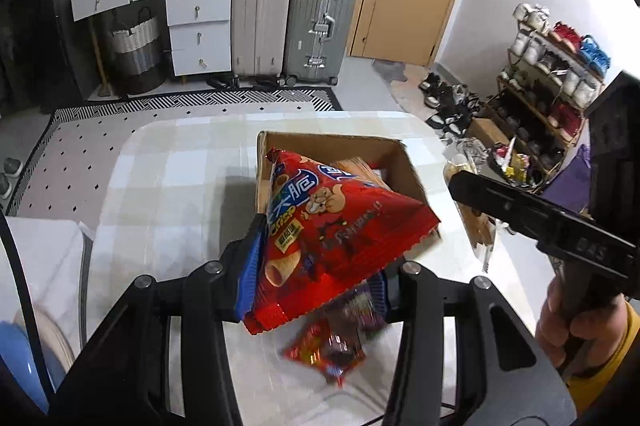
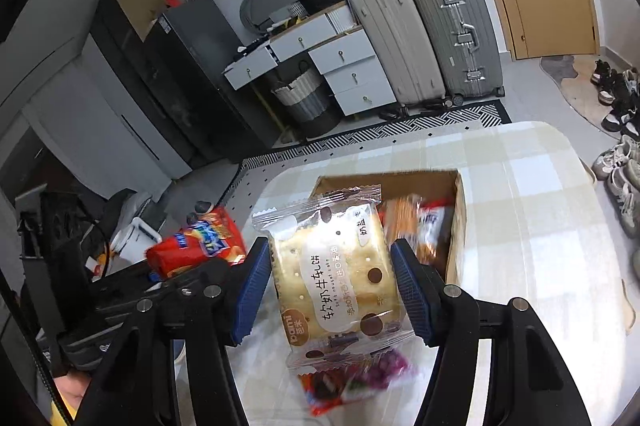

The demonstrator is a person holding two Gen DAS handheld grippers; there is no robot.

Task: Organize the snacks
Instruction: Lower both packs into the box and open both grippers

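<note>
Snacks sit at several spots over the checked desk (image 1: 172, 161). On it stands an open cardboard box (image 1: 384, 149) with a few packets inside. Above the box's near side, the left gripper (image 1: 316, 278) has its jaws clamped on a red crisp bag (image 1: 340, 222). The right gripper (image 2: 332, 290) holds a nougat cake packet (image 2: 336, 266) between its blue pads, lifted off the desk. Small loose snack packets (image 2: 352, 382) lie blurred on the desk beneath.
</note>
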